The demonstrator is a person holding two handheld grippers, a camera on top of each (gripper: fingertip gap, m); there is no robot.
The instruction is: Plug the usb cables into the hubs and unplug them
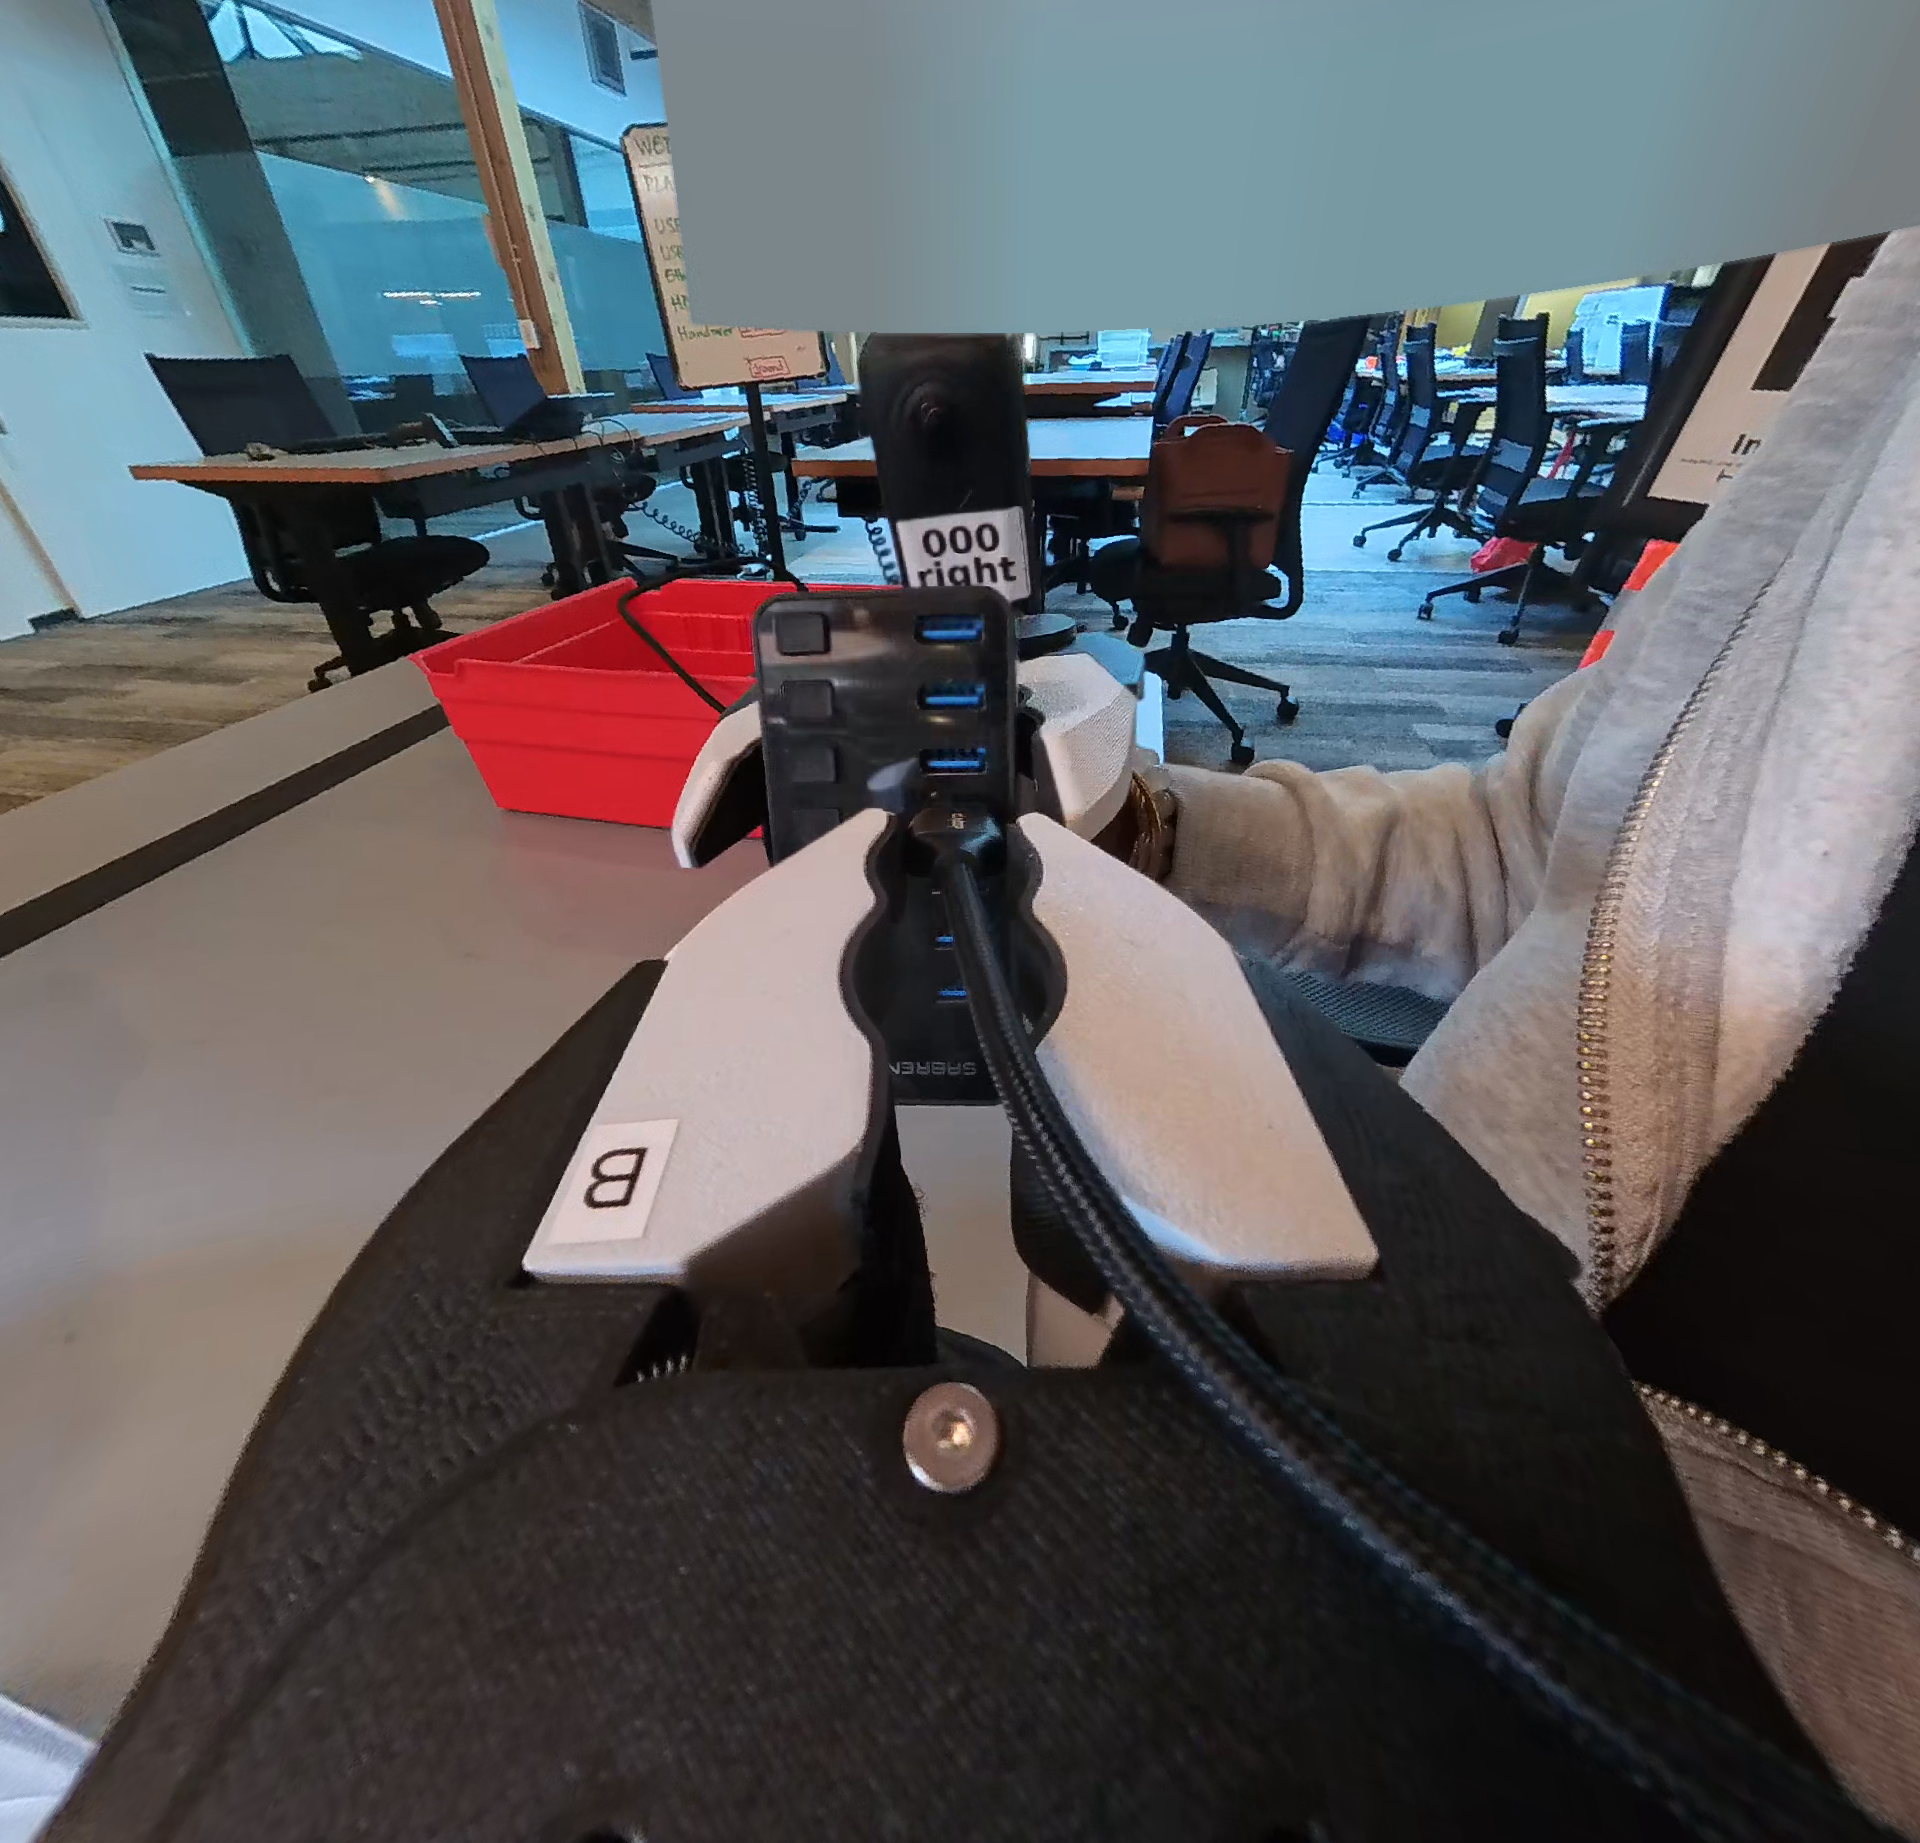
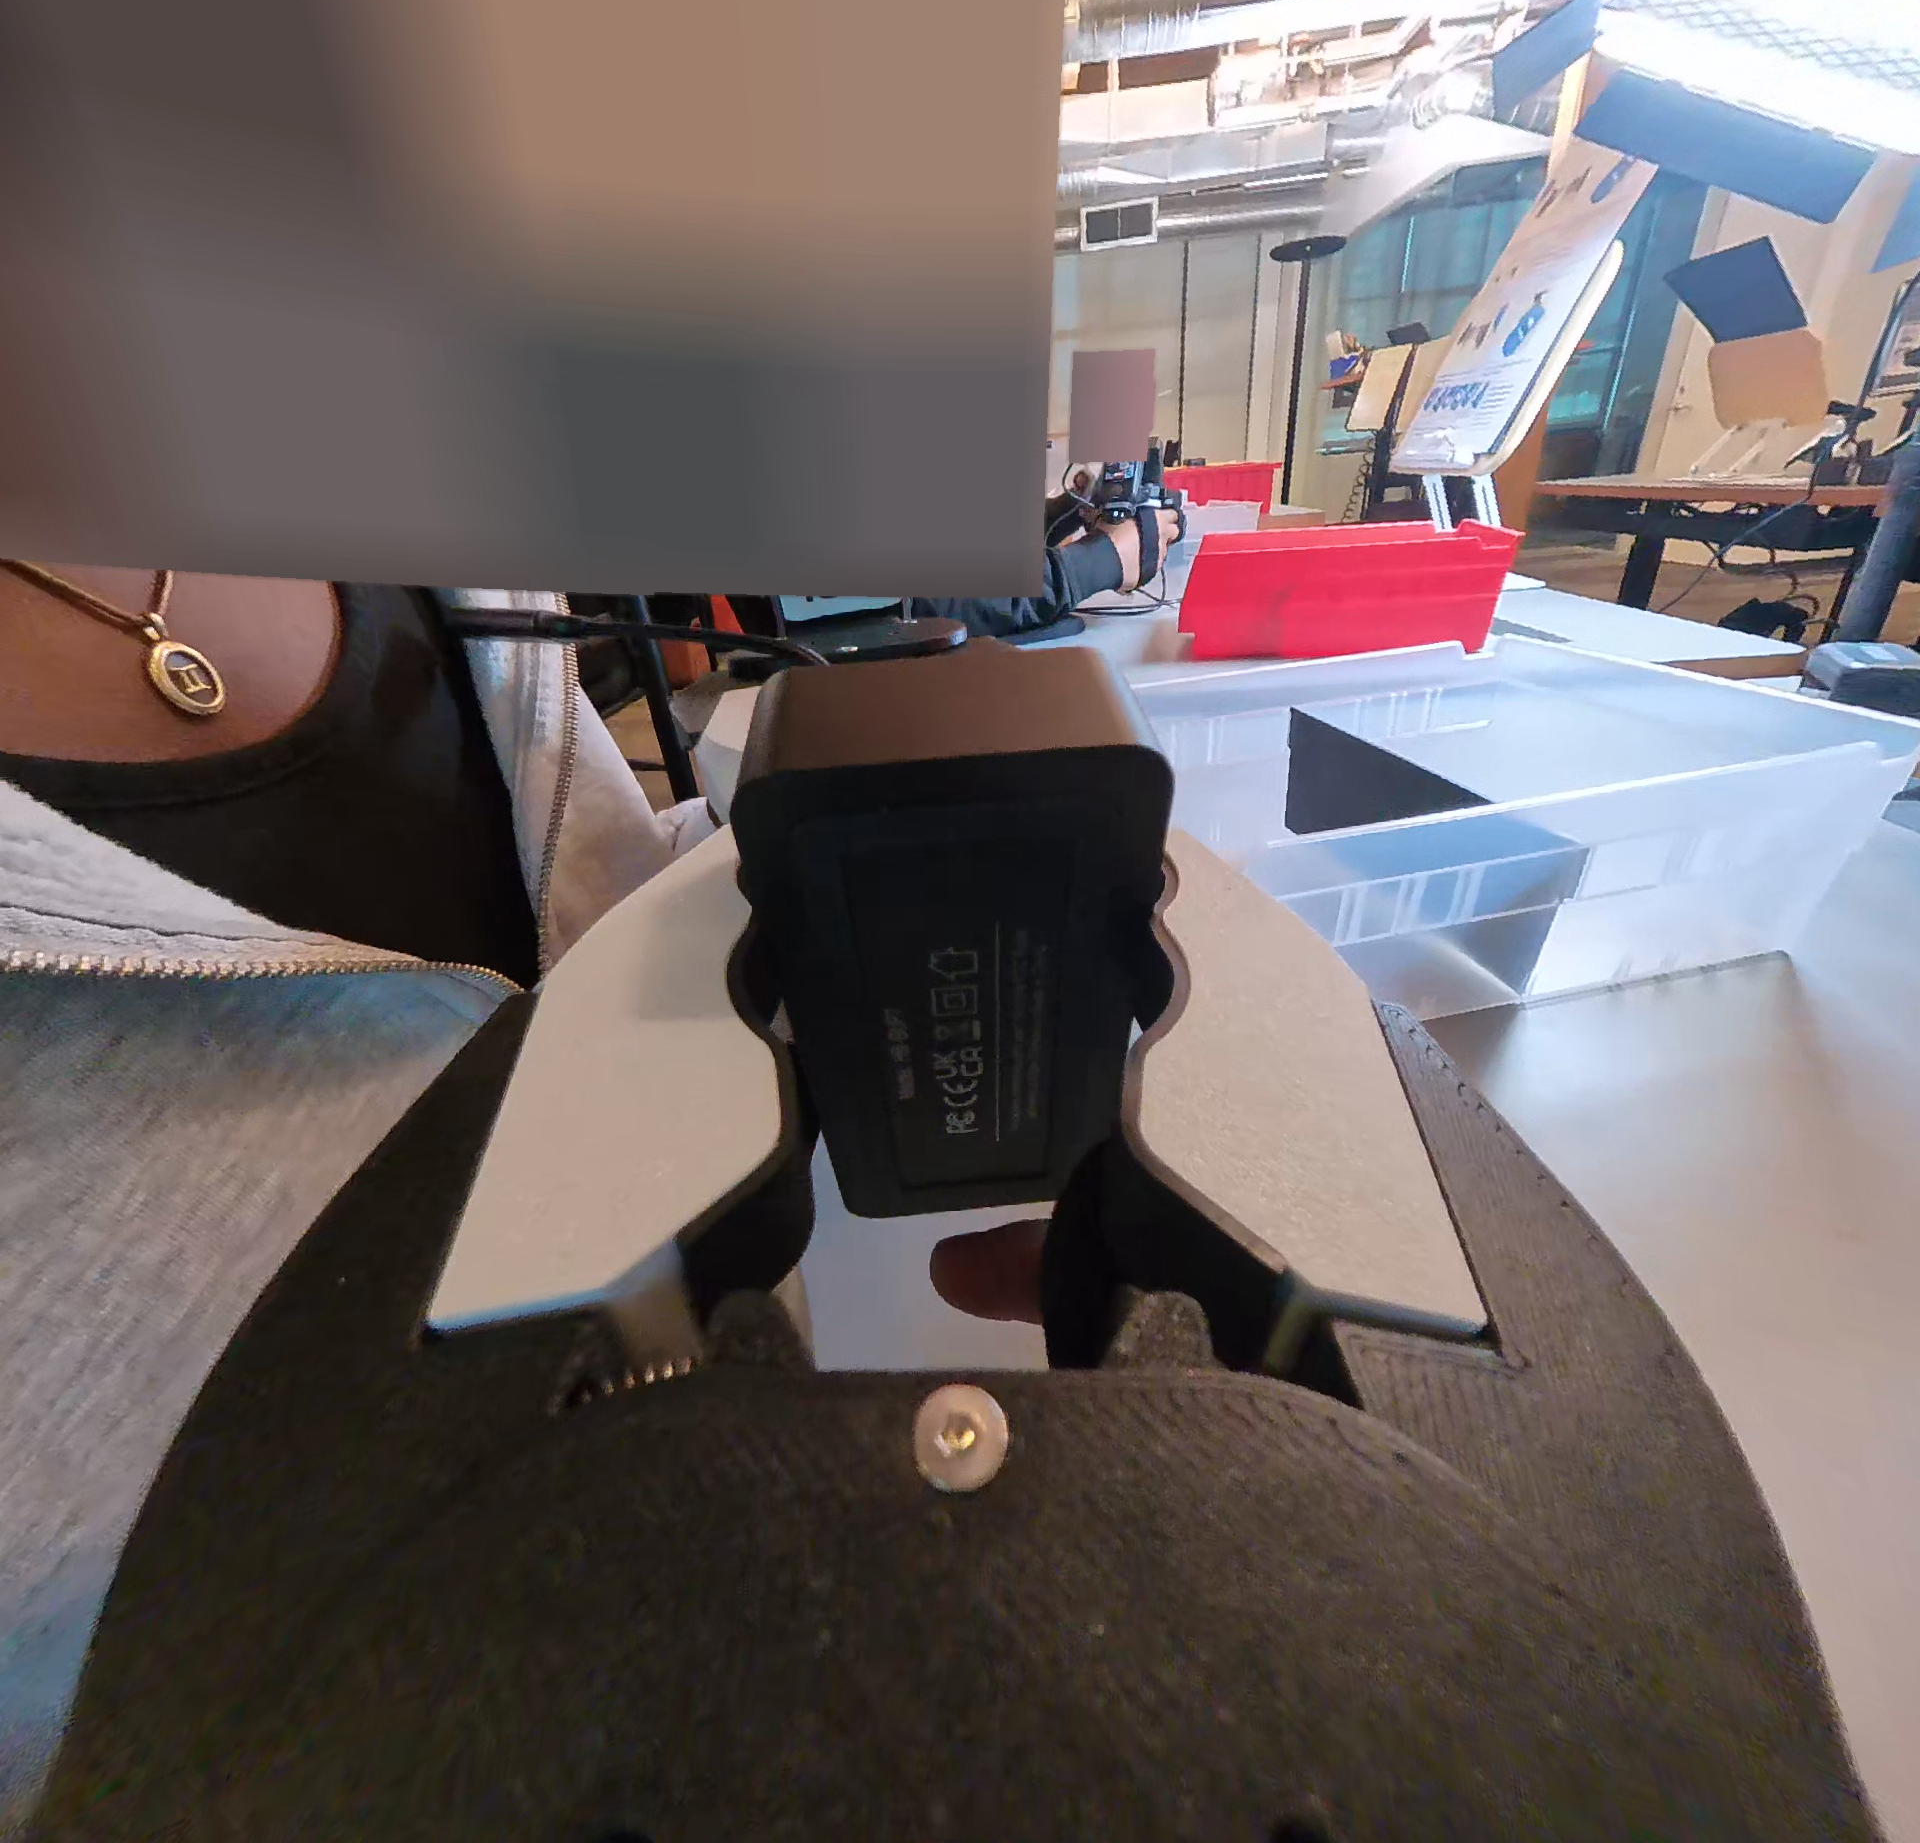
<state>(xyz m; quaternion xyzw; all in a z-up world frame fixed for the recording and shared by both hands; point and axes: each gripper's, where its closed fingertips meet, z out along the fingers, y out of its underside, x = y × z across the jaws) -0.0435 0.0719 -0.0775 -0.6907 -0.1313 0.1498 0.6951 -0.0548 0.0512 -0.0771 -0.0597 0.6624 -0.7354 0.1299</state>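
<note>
Left gripper (image 1: 951,837) clamped on cable plug (image 1: 954,829) at hub (image 1: 883,713); right gripper (image 2: 951,920) clamped around hub (image 2: 961,962), before red bin (image 1: 582,713).

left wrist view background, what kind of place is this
Most likely an open-plan office or lab workspace: rows of long wooden-topped desks, many black wheeled office chairs, and a handwritten whiteboard on a stand.
</note>
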